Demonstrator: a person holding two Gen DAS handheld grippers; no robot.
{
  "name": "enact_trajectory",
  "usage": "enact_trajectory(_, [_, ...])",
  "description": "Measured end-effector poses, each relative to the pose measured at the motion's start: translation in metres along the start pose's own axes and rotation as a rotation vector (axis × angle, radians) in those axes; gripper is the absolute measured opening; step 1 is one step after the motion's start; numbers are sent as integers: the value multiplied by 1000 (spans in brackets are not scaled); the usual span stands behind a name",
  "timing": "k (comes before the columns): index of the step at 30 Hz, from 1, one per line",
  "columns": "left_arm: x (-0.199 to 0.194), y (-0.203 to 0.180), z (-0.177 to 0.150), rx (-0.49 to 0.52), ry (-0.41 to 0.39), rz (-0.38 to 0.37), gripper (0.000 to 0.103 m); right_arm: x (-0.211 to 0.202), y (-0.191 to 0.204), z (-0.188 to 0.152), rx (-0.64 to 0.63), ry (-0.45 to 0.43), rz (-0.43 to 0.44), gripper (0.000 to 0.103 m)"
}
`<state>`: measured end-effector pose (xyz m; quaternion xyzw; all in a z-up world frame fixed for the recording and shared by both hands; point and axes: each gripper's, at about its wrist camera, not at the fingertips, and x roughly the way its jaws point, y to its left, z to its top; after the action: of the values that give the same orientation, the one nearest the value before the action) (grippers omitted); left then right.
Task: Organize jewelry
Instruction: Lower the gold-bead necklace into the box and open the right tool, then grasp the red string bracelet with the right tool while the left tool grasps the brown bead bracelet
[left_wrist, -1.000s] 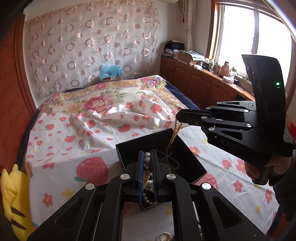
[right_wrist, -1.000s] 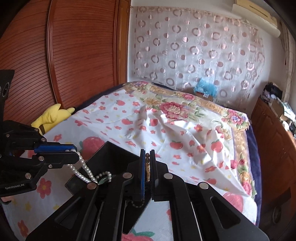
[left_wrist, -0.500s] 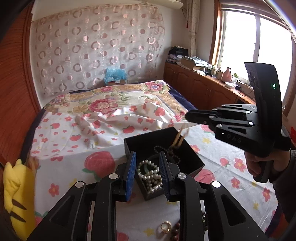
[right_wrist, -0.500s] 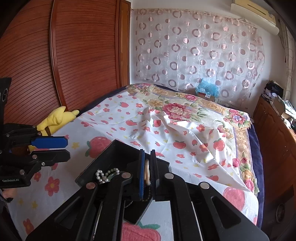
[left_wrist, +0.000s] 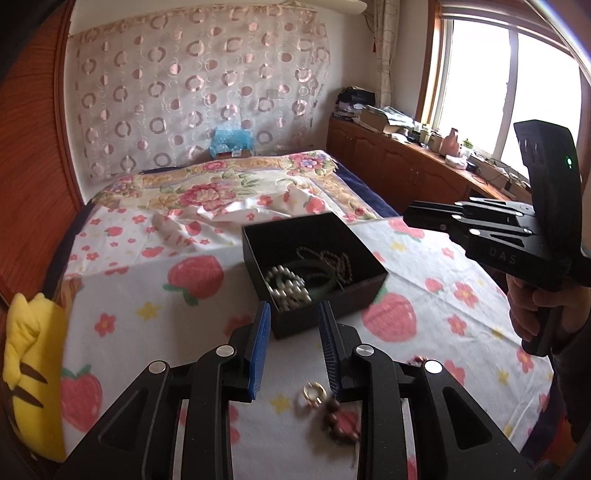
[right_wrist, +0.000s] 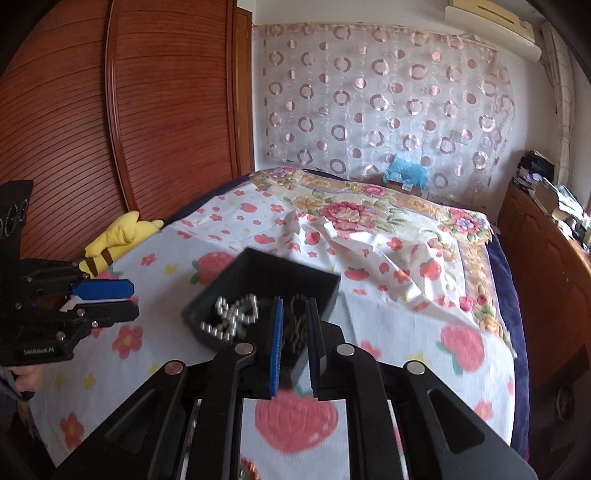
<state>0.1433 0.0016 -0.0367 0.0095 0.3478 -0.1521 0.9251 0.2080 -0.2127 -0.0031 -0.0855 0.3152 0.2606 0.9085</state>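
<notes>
Both tools empty above the bed, jewelry in the box.

The black box (left_wrist: 314, 254) is seen at frame centre on the strawberry-print bedsheet (left_wrist: 155, 295); a pearl necklace (left_wrist: 286, 286) and dark bead strands (left_wrist: 338, 260) are held inside. The left tool (left_wrist: 293, 347) is parted, nothing between. The right tool (right_wrist: 293, 347) is narrowly apart and opening, empty. A gold ring (left_wrist: 314, 393) and brown bead bracelet (left_wrist: 341, 424) lie at lower centre.

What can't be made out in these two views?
- Dark bead bracelet, left wrist view: blurred, partly behind the left tongs.
- Black box contents, right wrist view: motion-blurred; the right tongs cover the brown strand.
- Item at the bottom edge, right wrist view: cut off, unidentifiable.
</notes>
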Motion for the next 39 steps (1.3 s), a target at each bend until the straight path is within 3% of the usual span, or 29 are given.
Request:
enact_trajectory(9, [-15,-17,-33,13,25,-11,25,-18,4,-58,30,75,-14,14])
enact_trajectory(13, [-15,-19,-46,7,40,-17,26,-17,6,-81,33,124,-1,27])
enact_trajectory(18, [-8,-16,-60,-4,75,-16,26,-3,5,-103,45,199,28,27])
enact_trajectory(31, [3,-12,-75,-19,116,-14,27,25,15,-110,23,292,104,21])
enact_trajectory(39, [10,-15,-75,-17,133,-16,27,29,28,-108,-74,329,89,21])
